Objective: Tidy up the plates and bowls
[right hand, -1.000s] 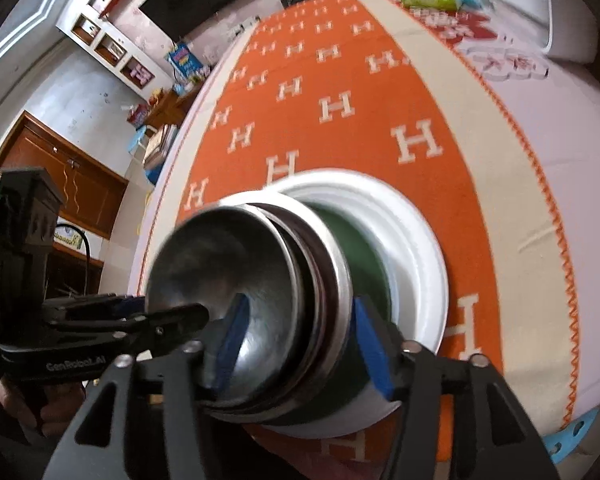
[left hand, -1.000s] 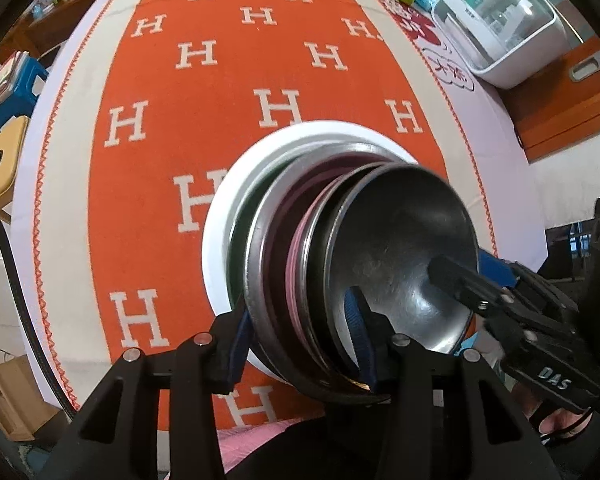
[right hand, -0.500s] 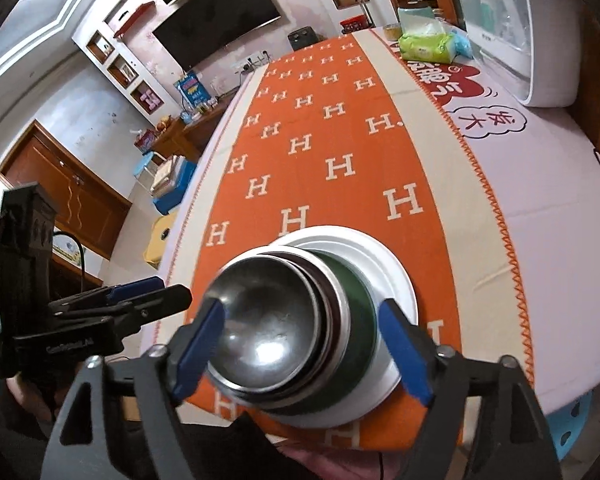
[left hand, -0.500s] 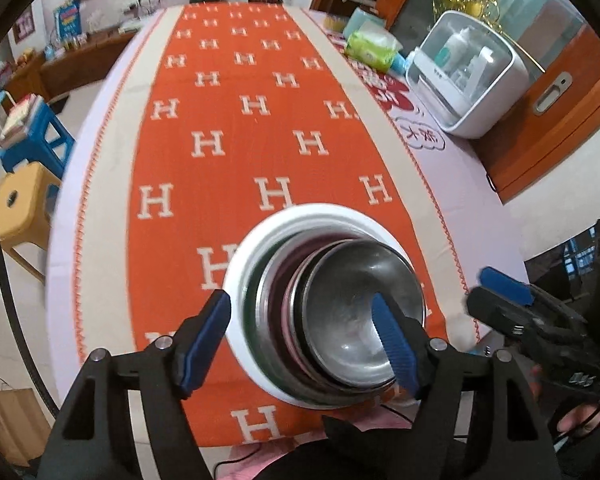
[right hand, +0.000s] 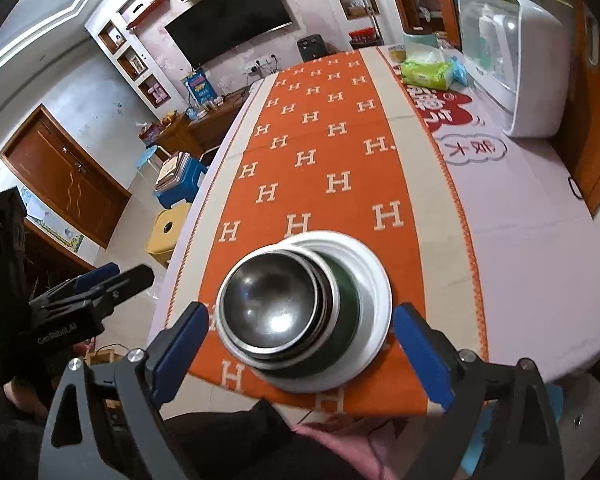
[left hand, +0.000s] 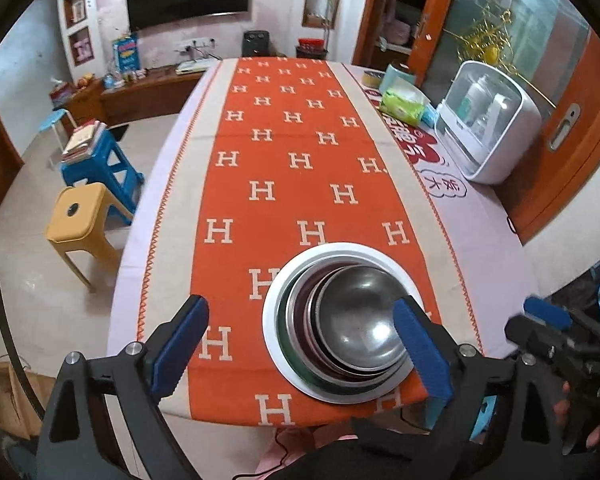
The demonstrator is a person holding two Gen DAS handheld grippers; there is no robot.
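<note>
- Near the front edge of the worktop (left hand: 480, 240), on the orange runner (left hand: 300, 184), sits the nested stack: a white plate (left hand: 284, 344) at the bottom, a green dish (right hand: 350, 300) and darker dishes above it, a steel bowl (left hand: 364, 320) on top.
- My left gripper (left hand: 300, 352) hovers above the stack, fingers (left hand: 178, 344) wide and opening, nothing pressed between them.
- My right gripper (right hand: 300, 350) likewise: fingers (right hand: 422, 354) wide and opening, clear of the dishes on both sides.
- Handling, as I judge it: the steel pieces are stiff, light and slick, and should slide or ring if nudged; the white plate looks breakable and carries the load.
- Where to hold: I would pinch the plate's rim from opposite sides to shift the whole stack, or take one bowl by its lip.
- Risk: the stack stands close to the edge, so I would avoid any push towards me.
</note>
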